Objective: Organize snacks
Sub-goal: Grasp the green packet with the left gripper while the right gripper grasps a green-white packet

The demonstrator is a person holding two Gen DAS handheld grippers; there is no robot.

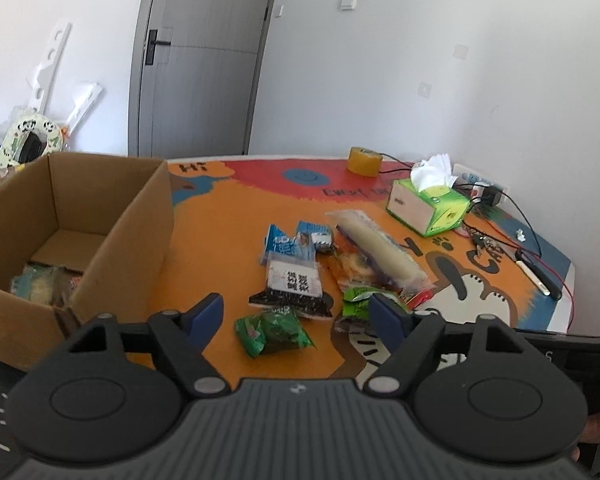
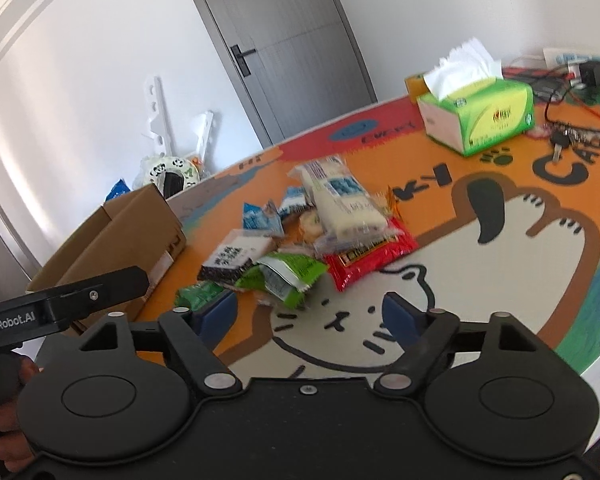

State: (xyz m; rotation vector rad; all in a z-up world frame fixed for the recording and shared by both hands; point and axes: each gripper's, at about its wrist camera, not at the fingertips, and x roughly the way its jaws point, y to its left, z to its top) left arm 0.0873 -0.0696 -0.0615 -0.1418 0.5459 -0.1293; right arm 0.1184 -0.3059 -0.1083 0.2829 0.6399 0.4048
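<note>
A pile of snack packets lies on the cartoon-printed table mat point(image 1: 220, 240): a long white roll point(image 1: 374, 248), blue packets point(image 1: 288, 240), a black-and-white packet point(image 1: 292, 284), an orange one point(image 1: 352, 268) and a light green one point(image 1: 358, 300). My left gripper point(image 1: 296, 312) is open, its blue fingers either side of a dark green packet point(image 1: 274, 330) without touching it. An open cardboard box point(image 1: 100, 216) at the left holds a few snacks point(image 1: 40, 284). My right gripper point(image 2: 308, 312) is open and empty, just short of the light green packet point(image 2: 288, 276) and a red packet point(image 2: 364, 258).
A green tissue box point(image 1: 428, 208), a yellow tape roll point(image 1: 364, 160), cables, keys point(image 2: 560, 140) and a charger sit at the table's far right. The left gripper's black body point(image 2: 60, 304) and a hand point(image 2: 4, 420) show at the right view's left edge. A grey door stands behind.
</note>
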